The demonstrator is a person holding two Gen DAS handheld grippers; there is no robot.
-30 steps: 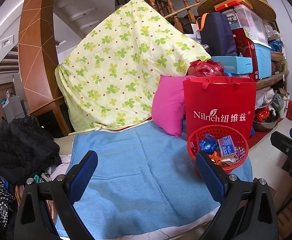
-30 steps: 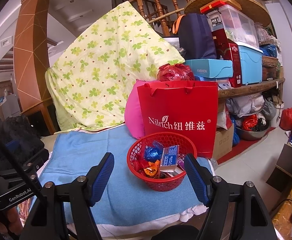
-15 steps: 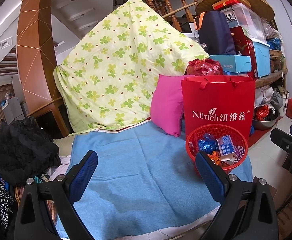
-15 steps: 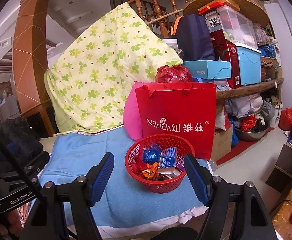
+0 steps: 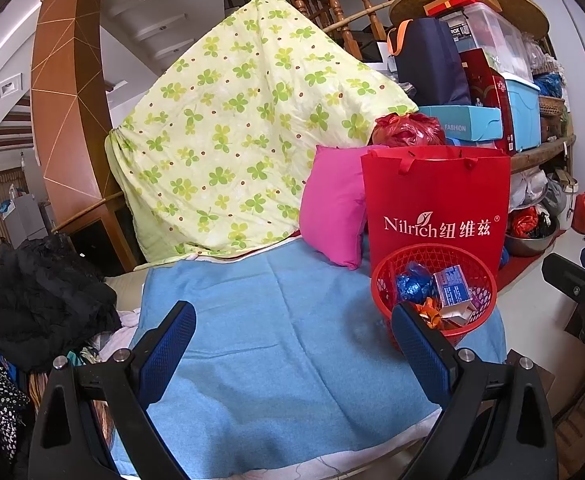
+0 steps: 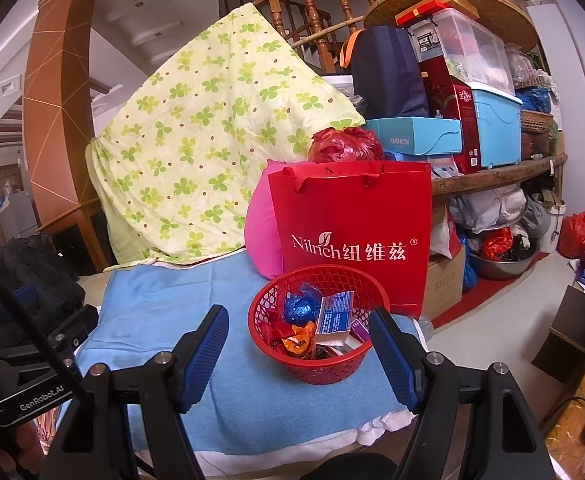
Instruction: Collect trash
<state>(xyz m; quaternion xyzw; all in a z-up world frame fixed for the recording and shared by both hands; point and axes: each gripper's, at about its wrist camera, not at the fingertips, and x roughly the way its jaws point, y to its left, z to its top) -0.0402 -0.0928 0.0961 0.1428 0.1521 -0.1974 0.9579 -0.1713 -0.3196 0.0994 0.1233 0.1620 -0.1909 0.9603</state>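
Up front in the left wrist view, the left gripper is spread wide and empty, its ribbed blue pads hovering over a soft blue towel. At the towel's right edge stands a round red plastic-mesh basket holding a crumpled blue foil wrapper, a small printed box and an orange wrapper. A stiff red paper bag rises just behind it, beside a pink pillow.

From the right wrist view, the right gripper also gapes open, empty, its fingers flanking the basket without touching it. The same trash fills it: blue foil, box, orange wrapper.
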